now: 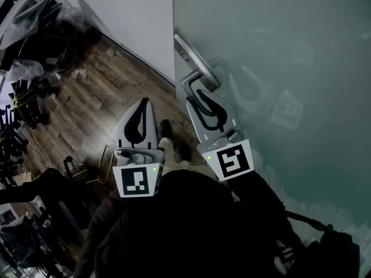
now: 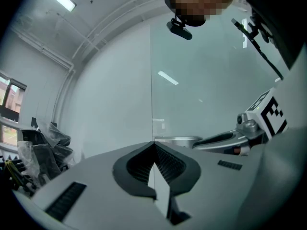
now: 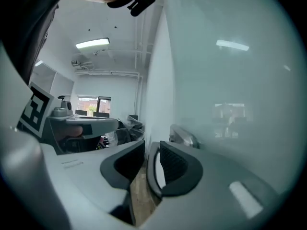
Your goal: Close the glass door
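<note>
The frosted glass door (image 1: 272, 51) fills the right of the head view, its free edge running up at the left. A metal lever handle (image 1: 189, 54) sits on that edge. My right gripper (image 1: 200, 92) is shut and empty, its tips right below the handle's base; I cannot tell if they touch. In the right gripper view the handle (image 3: 182, 135) lies just beyond and right of the jaws, against the door (image 3: 230, 95). My left gripper (image 1: 142, 104) is shut and empty over the wooden floor, left of the door. The left gripper view shows the door's edge (image 2: 152, 80) and handle (image 2: 176, 140) ahead.
A white wall (image 1: 133, 10) meets the door's edge at the back. Bags, cables and dark equipment (image 1: 35, 57) crowd the left side of the wooden floor (image 1: 98, 103). The person's dark clothing (image 1: 191, 230) fills the bottom of the head view.
</note>
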